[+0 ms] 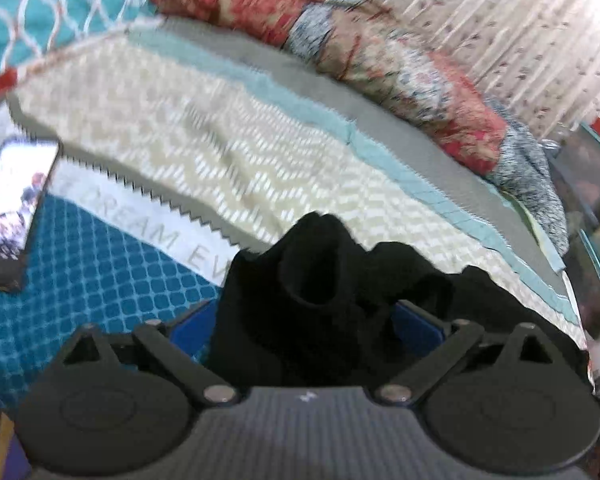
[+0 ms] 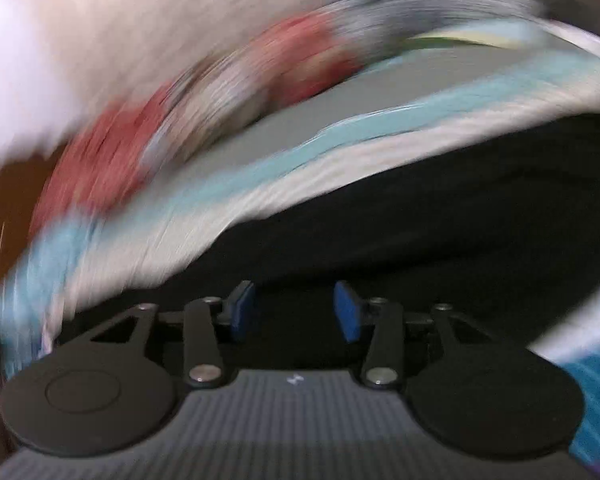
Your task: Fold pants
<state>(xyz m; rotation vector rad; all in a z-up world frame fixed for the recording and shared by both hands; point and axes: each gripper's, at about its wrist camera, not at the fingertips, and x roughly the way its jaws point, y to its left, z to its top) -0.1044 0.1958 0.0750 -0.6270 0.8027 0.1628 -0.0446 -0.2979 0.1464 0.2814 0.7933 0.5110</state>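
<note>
I have both tools over the bed: the black pants (image 1: 324, 300) lie bunched at six o'clock on the zigzag-weave bedspread (image 1: 204, 140), still a soft, rumpled heap with no flat fold that I can see. The left gripper (image 1: 304, 320) stands wide apart, cloth between its blue pads but not pinched. The right gripper (image 2: 296, 312) is spread too, over dark fabric; its view is badly blurred.

A home bedroom: a patterned bedspread (image 1: 204, 148), a floral quilt (image 1: 400, 68) and curtains (image 1: 500, 20).
</note>
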